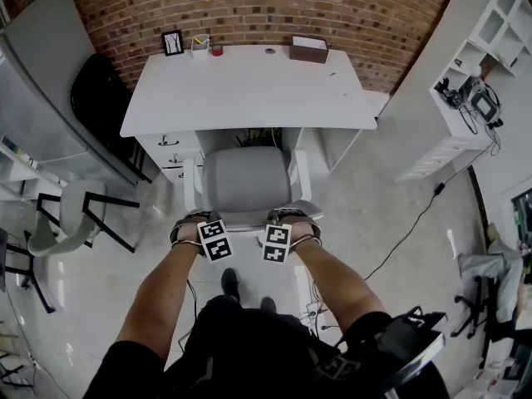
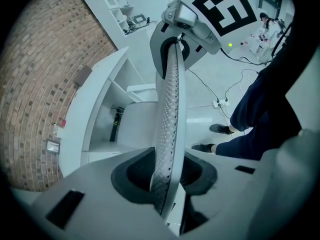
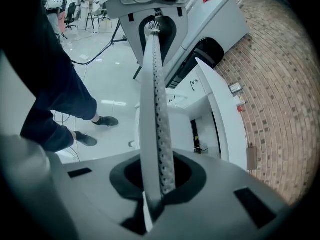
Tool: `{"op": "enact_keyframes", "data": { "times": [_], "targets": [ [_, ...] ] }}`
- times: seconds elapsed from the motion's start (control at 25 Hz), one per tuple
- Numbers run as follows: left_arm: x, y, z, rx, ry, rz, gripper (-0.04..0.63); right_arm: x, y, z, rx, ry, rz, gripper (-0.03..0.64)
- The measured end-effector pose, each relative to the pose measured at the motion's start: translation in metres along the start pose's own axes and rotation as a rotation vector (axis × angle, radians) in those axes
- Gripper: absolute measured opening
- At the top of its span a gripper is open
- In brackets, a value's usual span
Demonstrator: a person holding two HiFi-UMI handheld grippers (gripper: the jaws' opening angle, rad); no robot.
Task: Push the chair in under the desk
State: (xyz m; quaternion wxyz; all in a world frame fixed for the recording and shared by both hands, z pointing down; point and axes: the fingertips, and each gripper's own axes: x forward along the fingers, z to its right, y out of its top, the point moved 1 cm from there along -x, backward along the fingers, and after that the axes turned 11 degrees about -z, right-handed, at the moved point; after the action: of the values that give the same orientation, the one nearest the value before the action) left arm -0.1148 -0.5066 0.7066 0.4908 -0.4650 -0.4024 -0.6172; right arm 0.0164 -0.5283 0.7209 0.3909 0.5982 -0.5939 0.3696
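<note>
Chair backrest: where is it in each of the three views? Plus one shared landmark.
Head view: grey perforated chair backrest, centre, a curved band below the seat.
Left gripper view: upright strip through centre.
Right gripper view: upright strip, just left of centre.
Shared landmark: white rectangular desk: top centre, left of strip, right of strip, in that order.

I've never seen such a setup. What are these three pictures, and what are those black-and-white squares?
No robot: a person holds two two-jaw grippers; the squared cubes belong to them. One picture comes from a head camera looking down; the other two from cameras on the grippers, looking along their jaws. The left gripper and right gripper both clamp the backrest of a chair at a white desk. On the desk: a frame, a cup, a box.
</note>
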Motion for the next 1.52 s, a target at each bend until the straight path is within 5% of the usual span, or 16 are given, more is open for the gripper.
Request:
{"op": "enact_keyframes", "data": {
  "times": [0.76, 1.52],
  "targets": [
    [0.017, 0.006, 0.001, 0.082, -0.052, 0.035, 0.061, 0.005, -0.009, -0.005, 0.010, 0.041, -0.064, 0.011],
    [0.026, 0.017, -0.040, 0.092, 0.007, 0.032, 0.043, 0.021, -0.012, 0.036, -0.003, -0.004, -0.056, 0.012]
  ]
}}
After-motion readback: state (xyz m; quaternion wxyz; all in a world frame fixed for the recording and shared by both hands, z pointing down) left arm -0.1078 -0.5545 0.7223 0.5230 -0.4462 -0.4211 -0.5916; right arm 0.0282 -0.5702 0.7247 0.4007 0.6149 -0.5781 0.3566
